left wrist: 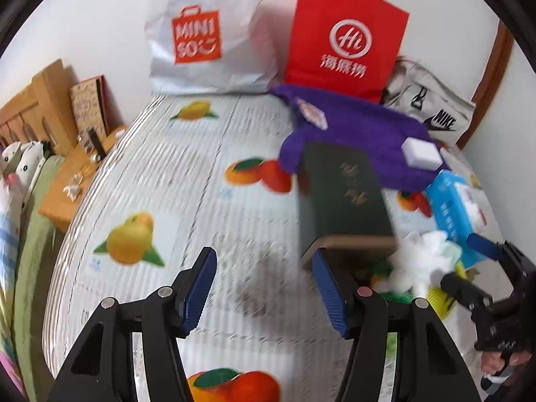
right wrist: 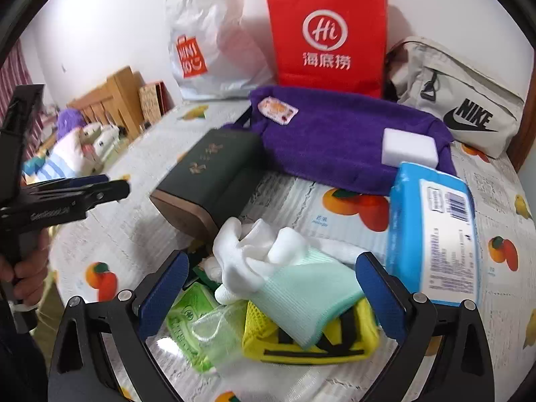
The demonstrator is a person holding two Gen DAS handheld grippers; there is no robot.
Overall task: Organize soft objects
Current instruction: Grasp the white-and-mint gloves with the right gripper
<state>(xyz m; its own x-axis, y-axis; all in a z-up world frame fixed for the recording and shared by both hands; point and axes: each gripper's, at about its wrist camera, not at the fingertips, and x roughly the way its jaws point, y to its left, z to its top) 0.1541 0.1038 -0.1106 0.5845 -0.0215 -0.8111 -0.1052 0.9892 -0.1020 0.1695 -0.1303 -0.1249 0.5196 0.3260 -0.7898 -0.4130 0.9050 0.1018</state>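
A pile of soft things lies on the fruit-print table cover (right wrist: 294,197): white and mint gloves (right wrist: 284,268), a yellow mesh pouch (right wrist: 301,341) and a green packet (right wrist: 191,321). My right gripper (right wrist: 268,296) is open, its fingers on either side of the pile. A purple plush bag (right wrist: 335,137) with a white sponge (right wrist: 410,149) on it lies behind. My left gripper (left wrist: 264,288) is open and empty over bare cover, left of a dark green box (left wrist: 341,194). The gloves show in the left wrist view (left wrist: 422,261).
A blue wipes pack (right wrist: 432,231) stands right of the pile. A red paper bag (right wrist: 326,33), a white Miniso bag (right wrist: 207,40) and a grey Nike bag (right wrist: 462,100) stand along the wall. A wooden bed frame (left wrist: 37,100) with plush toys is to the left.
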